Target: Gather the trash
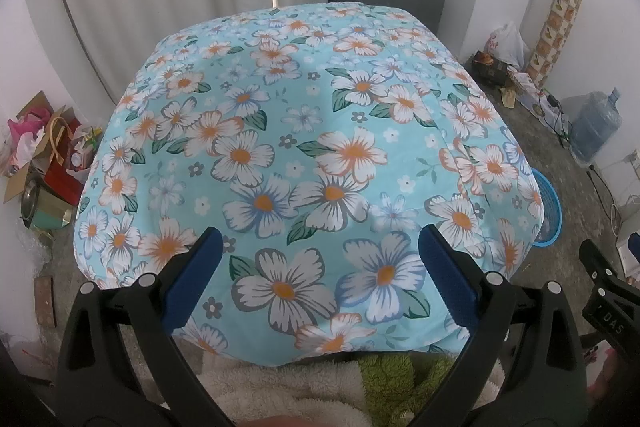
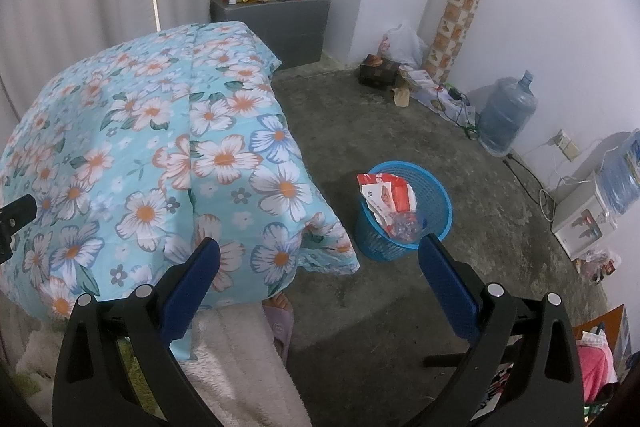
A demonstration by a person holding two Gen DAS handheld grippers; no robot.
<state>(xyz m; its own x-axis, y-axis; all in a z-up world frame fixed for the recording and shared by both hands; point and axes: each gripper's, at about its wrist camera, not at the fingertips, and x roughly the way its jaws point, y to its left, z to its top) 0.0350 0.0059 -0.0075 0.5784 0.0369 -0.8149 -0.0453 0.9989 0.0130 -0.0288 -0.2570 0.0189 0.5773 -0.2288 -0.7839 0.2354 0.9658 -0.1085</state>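
A blue plastic basket (image 2: 404, 215) stands on the concrete floor to the right of the table; it holds a red-and-white wrapper (image 2: 386, 193) and a crumpled clear wrapper (image 2: 404, 227). Its rim also shows in the left wrist view (image 1: 550, 211) past the table's right edge. My left gripper (image 1: 318, 275) is open and empty above the near part of the table with the floral cloth (image 1: 304, 147). My right gripper (image 2: 320, 279) is open and empty over the table's near right corner, to the near left of the basket. No trash shows on the cloth.
A grey cabinet (image 2: 276, 23) with a red flask and packets stands behind the table. A water jug (image 2: 506, 115), bags and a patterned roll (image 2: 454, 27) line the right wall. Boxes and bags (image 1: 44, 155) are piled at the left. A slippered foot (image 2: 280, 319) is by the table corner.
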